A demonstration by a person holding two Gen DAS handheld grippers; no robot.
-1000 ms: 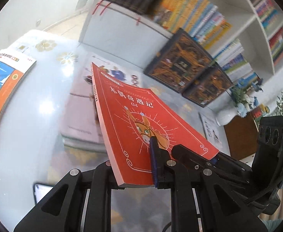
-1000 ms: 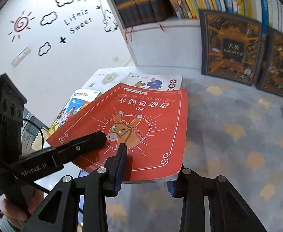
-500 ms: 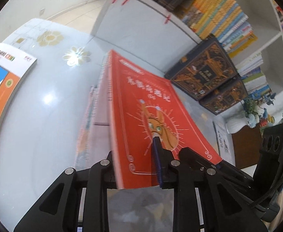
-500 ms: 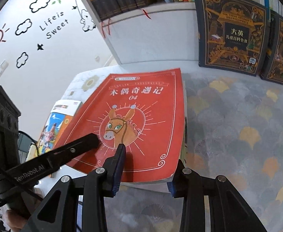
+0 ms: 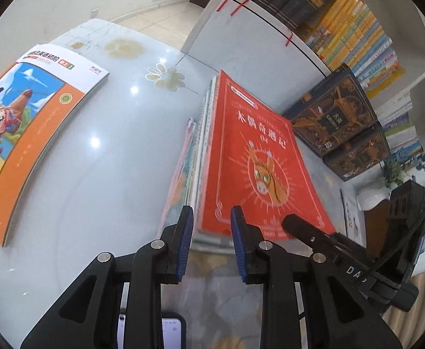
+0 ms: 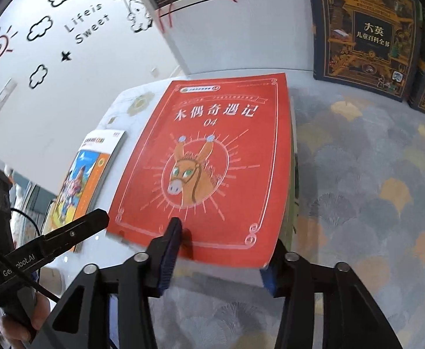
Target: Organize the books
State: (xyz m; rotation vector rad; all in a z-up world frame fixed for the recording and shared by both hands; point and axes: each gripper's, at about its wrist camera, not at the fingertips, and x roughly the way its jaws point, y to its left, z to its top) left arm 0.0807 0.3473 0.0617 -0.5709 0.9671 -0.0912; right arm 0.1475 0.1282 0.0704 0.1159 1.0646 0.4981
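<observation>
A red book with a donkey on its cover (image 5: 256, 163) (image 6: 212, 163) lies on top of a stack of thin books (image 5: 195, 157) on the glass table. My left gripper (image 5: 209, 232) is open just in front of the stack's near edge, holding nothing. My right gripper (image 6: 221, 250) is open with its blue pads either side of the red book's near edge; whether they touch it I cannot tell. An orange and blue comic-style book (image 5: 23, 133) (image 6: 81, 180) lies apart on the left of the table.
Two dark ornate books (image 5: 337, 119) (image 6: 366, 32) lean against the white bookshelf (image 5: 256, 37) at the back. A patterned grey mat (image 6: 372, 192) covers the table's right part. A phone (image 5: 151, 331) lies at the near edge. A vase with plants (image 5: 398, 168) stands far right.
The red book has come down from being held tilted in the air onto the stack. My left gripper has let go of it and opened. The right gripper's jaws have widened.
</observation>
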